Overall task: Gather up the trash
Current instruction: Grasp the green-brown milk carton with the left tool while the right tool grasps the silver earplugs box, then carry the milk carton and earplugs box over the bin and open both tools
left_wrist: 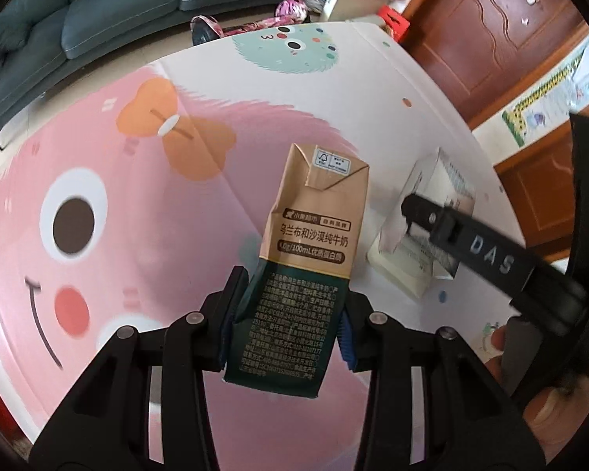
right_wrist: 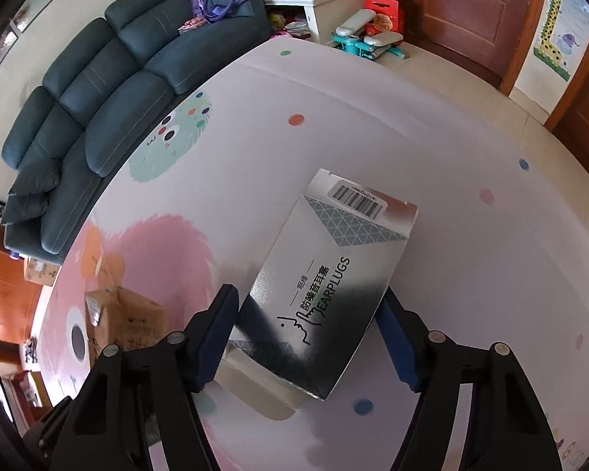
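A brown and dark green milk carton [left_wrist: 314,235] stands upright between my left gripper's [left_wrist: 290,314] blue pads, which are shut on its lower half above the pink cartoon mat [left_wrist: 137,196]. A silver earplugs box [right_wrist: 333,274] with a barcode label lies lengthwise between the fingers of my right gripper [right_wrist: 308,306], whose pads press both long sides. Its cream end flap hangs open toward the camera. In the left wrist view the same earplugs box [left_wrist: 439,180] sits to the right of the carton, with a black finger [left_wrist: 424,216] of the right gripper across it.
An open cardboard box [right_wrist: 125,322] stands on the mat at the left. A dark blue sofa [right_wrist: 98,98] runs along the mat's far edge. Wooden doors [right_wrist: 463,4], a white cabinet [right_wrist: 314,4] and toys [right_wrist: 369,35] lie beyond the mat.
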Available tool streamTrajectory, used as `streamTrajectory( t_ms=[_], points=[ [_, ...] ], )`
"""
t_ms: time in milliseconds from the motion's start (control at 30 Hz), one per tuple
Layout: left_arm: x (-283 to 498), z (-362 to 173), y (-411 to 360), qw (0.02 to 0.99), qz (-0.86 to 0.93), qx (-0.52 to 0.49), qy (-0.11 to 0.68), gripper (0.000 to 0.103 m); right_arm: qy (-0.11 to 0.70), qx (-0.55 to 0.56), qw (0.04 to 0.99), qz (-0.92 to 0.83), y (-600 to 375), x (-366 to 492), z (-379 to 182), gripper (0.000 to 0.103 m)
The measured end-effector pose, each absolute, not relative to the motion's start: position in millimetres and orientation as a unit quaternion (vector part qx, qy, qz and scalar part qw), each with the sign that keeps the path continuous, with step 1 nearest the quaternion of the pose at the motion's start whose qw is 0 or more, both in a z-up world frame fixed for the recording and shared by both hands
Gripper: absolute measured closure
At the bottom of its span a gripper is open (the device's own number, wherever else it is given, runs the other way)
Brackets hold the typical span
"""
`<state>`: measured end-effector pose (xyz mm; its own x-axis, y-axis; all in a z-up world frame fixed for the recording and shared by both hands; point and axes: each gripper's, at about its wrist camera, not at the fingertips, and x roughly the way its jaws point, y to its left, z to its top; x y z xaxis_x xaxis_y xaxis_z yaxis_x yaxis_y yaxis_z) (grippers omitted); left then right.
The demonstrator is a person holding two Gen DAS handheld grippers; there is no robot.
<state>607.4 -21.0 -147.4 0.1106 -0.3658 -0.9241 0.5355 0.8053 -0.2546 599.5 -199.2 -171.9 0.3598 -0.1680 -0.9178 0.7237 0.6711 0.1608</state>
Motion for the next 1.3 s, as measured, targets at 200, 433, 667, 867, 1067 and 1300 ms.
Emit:
streamTrajectory(
  t_ms=[200, 433, 667, 867, 1067, 1300],
  points=[
    [560, -130, -15, 0.753, -0.31, 0.069, 0.577, 0.066, 0.473, 0.291, 0.791, -0.257, -197, 538, -164, 0.052],
    [507, -116, -8, 0.763, -0.3, 0.078, 0.566, 0.066, 0.477, 0.278, 0.804, -0.221, -192, 481, -149, 0.091],
    [478, -97, 10, 0.771, -0.283, 0.048, 0.568, 0.066, 0.46, 0.364, 0.785, -0.199, -199, 443, -145, 0.067],
    [486, -92, 17, 0.783, -0.275, 0.046, 0.557, 0.066, 0.445, 0.411, 0.768, -0.205, -197, 460, -144, 0.028],
    [503, -90, 39, 0.793, -0.255, 0.032, 0.553, 0.066, 0.447, 0.429, 0.741, -0.258, -195, 501, -157, 0.027],
    [527, -94, 62, 0.798, -0.235, 0.014, 0.554, 0.066, 0.495, 0.338, 0.73, -0.328, -175, 546, -164, 0.025]
  ],
)
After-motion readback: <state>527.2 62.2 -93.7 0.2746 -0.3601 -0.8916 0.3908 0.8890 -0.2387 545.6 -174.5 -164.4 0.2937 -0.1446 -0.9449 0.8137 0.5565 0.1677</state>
